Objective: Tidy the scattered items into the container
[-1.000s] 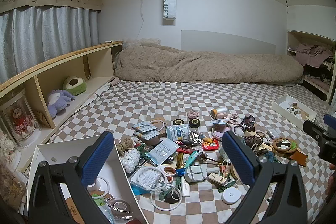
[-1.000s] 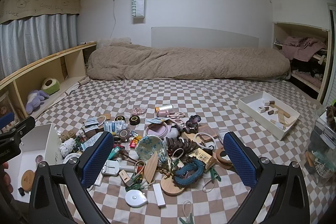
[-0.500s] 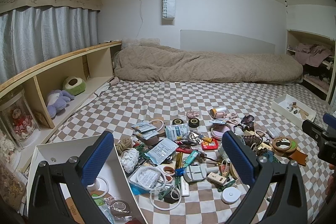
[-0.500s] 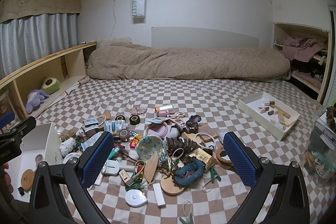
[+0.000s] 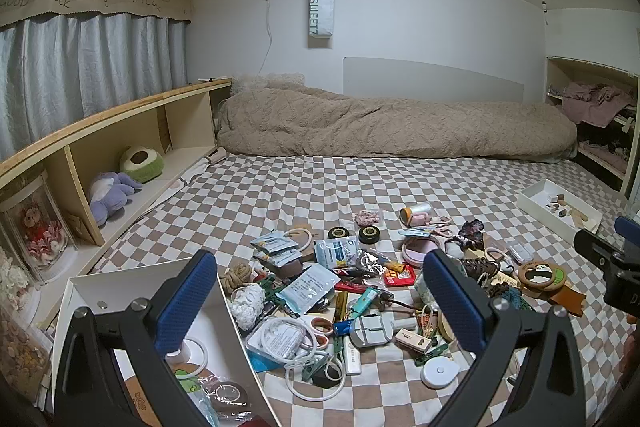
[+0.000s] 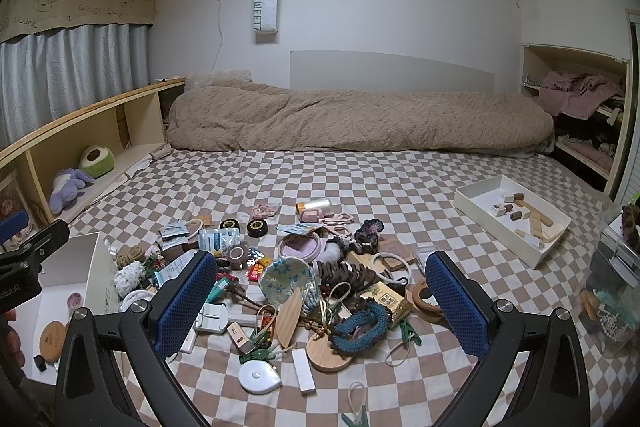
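The white box point(image 5: 120, 291) sits at the lower left of the left view, open on top, with a white ring point(image 5: 192, 347) and a tape roll point(image 5: 228, 393) already inside. The messy pile of small stuff point(image 5: 360, 291) is spread over the checkered blanket point(image 5: 280, 195) right beside it. Left gripper point(image 5: 320, 303) and right gripper point(image 6: 320, 295) both hang over the pile, jaws wide apart, holding nothing.
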`<state>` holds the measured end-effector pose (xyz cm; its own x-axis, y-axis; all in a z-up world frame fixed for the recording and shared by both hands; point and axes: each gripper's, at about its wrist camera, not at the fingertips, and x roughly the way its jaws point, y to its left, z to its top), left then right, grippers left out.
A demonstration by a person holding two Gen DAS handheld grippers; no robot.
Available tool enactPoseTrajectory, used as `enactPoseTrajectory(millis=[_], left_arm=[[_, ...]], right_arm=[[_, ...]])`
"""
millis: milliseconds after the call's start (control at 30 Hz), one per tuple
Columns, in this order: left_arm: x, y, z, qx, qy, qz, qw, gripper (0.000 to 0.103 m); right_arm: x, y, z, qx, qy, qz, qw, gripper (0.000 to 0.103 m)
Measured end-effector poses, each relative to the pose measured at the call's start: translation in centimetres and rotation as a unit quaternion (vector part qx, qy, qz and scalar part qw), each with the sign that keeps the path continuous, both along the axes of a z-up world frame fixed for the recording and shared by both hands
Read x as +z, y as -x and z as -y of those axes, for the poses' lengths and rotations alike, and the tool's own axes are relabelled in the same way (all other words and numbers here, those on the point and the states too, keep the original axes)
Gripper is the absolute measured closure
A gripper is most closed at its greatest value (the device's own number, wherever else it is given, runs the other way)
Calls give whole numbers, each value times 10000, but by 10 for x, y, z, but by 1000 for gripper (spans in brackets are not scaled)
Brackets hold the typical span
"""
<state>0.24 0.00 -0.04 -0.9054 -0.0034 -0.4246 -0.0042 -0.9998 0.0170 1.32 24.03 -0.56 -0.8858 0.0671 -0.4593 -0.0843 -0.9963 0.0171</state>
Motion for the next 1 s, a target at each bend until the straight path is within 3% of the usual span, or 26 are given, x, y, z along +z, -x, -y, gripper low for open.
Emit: enactPoseTrajectory(millis=[1000], left_arm=[[-2,5,-5,-34,-3,56,10000,0]], right_arm=[[0,1,-4,-36,67,0,10000,0]])
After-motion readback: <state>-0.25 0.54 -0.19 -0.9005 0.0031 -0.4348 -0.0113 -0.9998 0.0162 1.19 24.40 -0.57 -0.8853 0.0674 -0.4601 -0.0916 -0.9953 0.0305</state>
